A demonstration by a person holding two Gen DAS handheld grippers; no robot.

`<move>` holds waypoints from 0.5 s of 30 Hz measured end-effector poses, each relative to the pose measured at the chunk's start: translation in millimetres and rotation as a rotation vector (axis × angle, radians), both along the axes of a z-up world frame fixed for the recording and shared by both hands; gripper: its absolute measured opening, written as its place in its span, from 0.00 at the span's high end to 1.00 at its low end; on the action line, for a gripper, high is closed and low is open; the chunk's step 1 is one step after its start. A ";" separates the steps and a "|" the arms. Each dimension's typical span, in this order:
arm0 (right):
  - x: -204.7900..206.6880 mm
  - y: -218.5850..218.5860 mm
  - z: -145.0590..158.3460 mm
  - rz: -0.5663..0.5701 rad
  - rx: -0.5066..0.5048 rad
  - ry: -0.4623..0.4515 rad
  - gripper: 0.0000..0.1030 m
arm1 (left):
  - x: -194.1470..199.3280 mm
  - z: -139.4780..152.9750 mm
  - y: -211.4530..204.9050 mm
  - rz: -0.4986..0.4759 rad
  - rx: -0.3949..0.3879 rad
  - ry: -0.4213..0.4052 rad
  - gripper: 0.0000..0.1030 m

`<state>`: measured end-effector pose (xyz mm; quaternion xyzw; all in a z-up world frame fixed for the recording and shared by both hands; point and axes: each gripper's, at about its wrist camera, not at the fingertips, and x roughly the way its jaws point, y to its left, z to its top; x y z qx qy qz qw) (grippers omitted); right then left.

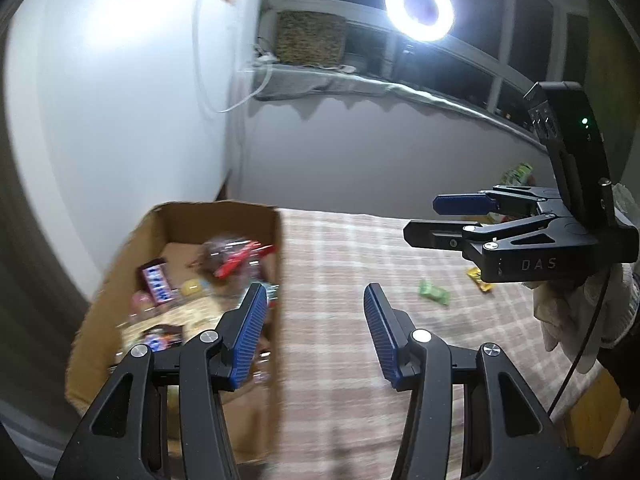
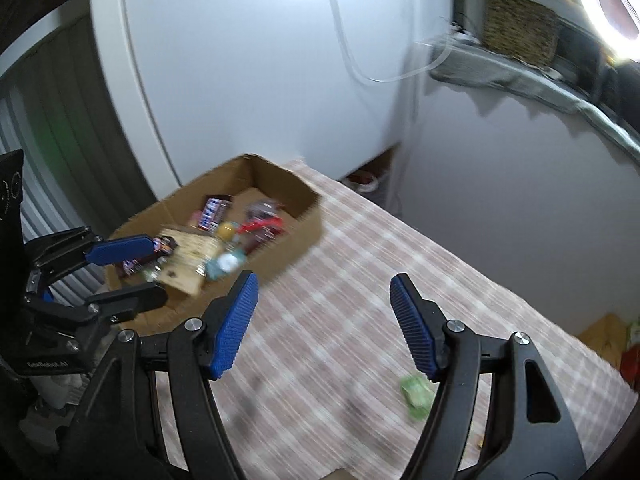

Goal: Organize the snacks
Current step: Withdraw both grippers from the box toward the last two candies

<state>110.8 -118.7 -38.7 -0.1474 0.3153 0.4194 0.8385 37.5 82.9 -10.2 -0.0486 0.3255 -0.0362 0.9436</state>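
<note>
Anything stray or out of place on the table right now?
Yes. A green snack packet and a yellow one lie loose on the checked tablecloth, apart from the cardboard box holding the other snacks. Both grippers are open and empty.

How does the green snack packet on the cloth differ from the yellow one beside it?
The green packet lies nearer the cardboard box; the yellow packet lies farther right, partly hidden behind the right gripper. The green one shows whole, the yellow only in part. Both are small, loose on the checked cloth, outside the box.
</note>
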 end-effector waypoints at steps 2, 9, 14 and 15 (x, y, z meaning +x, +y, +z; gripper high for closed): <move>3.5 -16.7 -2.5 -0.029 0.001 0.007 0.31 | 5.1 -0.2 -11.1 -0.023 -0.002 0.002 0.52; 19.8 -79.0 -9.4 -0.137 0.010 0.033 0.31 | 18.5 -5.3 -42.3 -0.090 -0.008 0.016 0.48; 28.2 -120.7 -17.4 -0.208 0.010 0.056 0.31 | 27.1 -16.3 -61.5 -0.145 -0.027 0.046 0.48; 29.6 -127.2 -20.4 -0.218 0.008 0.065 0.31 | 28.9 -19.9 -66.0 -0.156 -0.035 0.057 0.48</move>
